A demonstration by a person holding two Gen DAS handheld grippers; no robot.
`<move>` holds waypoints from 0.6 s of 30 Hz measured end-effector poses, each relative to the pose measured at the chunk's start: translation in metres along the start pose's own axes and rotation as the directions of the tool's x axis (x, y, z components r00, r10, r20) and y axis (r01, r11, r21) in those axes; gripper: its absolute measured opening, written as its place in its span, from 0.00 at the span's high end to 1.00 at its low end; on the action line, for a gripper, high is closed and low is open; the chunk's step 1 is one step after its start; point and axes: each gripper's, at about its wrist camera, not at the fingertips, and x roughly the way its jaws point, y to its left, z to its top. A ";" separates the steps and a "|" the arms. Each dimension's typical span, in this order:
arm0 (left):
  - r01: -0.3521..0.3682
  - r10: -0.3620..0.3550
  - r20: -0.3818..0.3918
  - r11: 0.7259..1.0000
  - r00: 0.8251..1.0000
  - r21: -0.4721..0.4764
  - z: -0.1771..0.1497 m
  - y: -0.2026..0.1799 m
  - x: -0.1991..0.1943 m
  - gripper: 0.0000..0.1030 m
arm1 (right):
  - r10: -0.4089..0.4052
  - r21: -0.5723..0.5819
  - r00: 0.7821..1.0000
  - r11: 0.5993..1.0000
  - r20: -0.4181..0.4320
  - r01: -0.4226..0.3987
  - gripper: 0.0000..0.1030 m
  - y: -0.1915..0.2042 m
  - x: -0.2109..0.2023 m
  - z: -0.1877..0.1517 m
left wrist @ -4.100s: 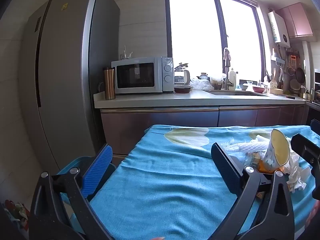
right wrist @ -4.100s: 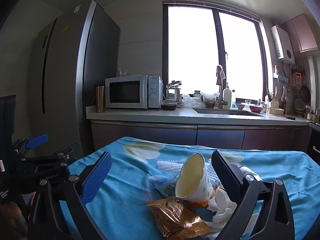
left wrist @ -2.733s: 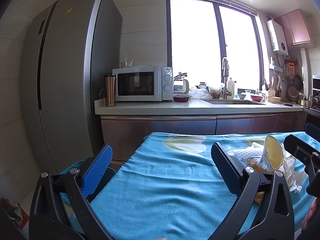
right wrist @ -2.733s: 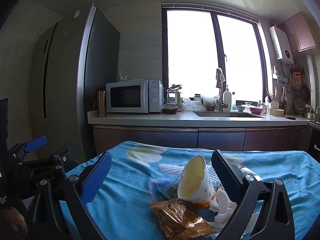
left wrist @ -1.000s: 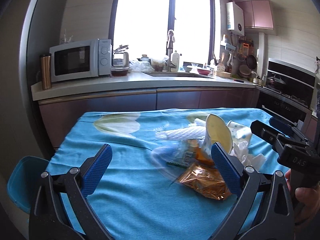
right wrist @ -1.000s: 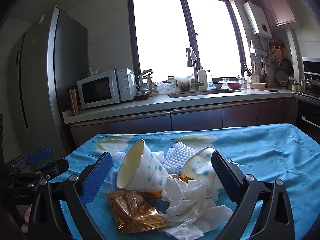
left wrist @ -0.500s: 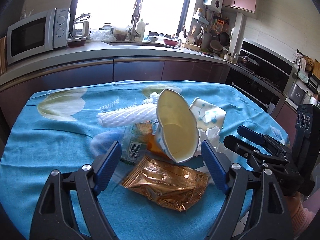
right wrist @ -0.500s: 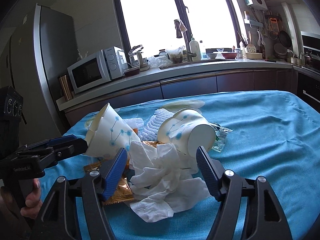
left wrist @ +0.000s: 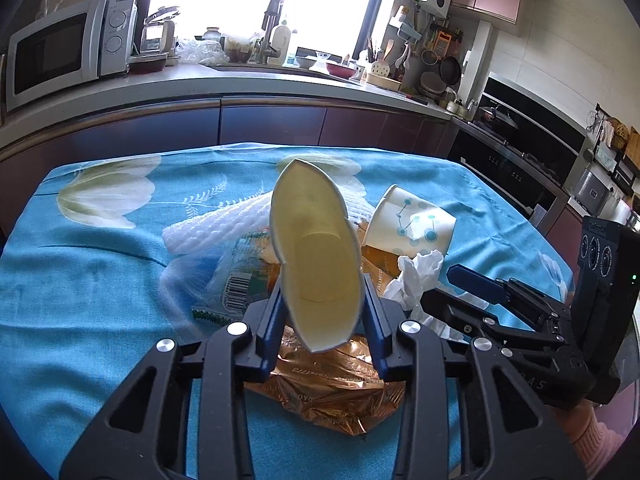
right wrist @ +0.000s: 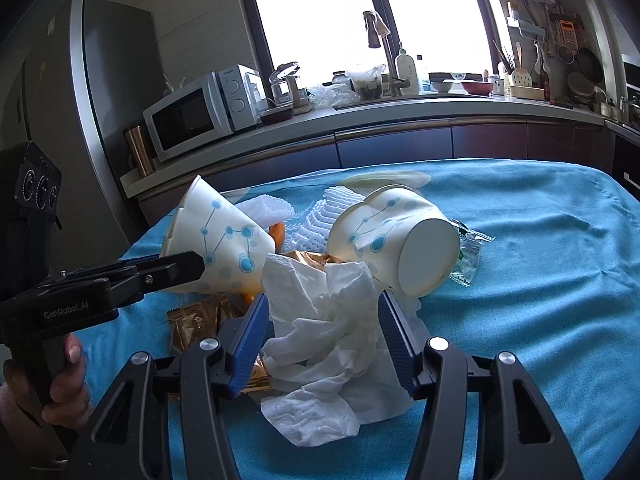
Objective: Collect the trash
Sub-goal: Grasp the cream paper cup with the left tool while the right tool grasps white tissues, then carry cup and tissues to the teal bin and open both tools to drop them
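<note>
A pile of trash lies on the table's blue floral cloth (left wrist: 100, 272). My left gripper (left wrist: 322, 308) is shut on a squashed paper cup (left wrist: 316, 256), its blue pads pressing both sides; the cup also shows in the right wrist view (right wrist: 216, 236). My right gripper (right wrist: 320, 320) is partly closed around crumpled white tissue (right wrist: 324, 328), pads beside it. A second paper cup (right wrist: 400, 240) lies on its side behind the tissue. A gold foil wrapper (left wrist: 332, 392), white foam netting (left wrist: 216, 228) and a clear plastic wrapper (left wrist: 236, 280) lie in the pile.
A kitchen counter (left wrist: 240, 80) with a microwave (left wrist: 60, 52) and sink runs behind the table. A grey fridge (right wrist: 72, 120) stands at left. An oven (left wrist: 520, 160) is at right. A small clear wrapper (right wrist: 468, 256) lies right of the second cup.
Both grippers moved in over the pile. The left jaws closed on the squashed cup. The right jaws narrowed around the tissue.
</note>
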 end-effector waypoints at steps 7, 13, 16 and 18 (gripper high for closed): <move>0.028 -0.028 0.041 1.000 0.999 -0.014 -0.007 0.014 -0.032 0.67 | -0.050 -0.060 0.998 0.997 -0.047 0.047 0.56 0.011 0.008 -0.004; 0.036 -0.034 0.064 0.999 0.997 -0.029 -0.012 0.026 -0.056 0.67 | -0.025 -0.029 0.997 0.999 -0.072 0.023 0.94 0.008 0.010 -0.005; 0.033 -0.030 0.081 0.999 0.996 -0.038 -0.015 0.033 -0.069 0.67 | -0.013 -0.023 0.999 1.000 -0.050 0.012 0.97 0.009 0.003 -0.001; 0.034 -0.030 0.092 0.998 0.995 -0.048 -0.017 0.038 -0.078 0.67 | 0.008 -0.004 0.999 1.000 -0.037 -0.009 0.98 0.008 -0.003 0.003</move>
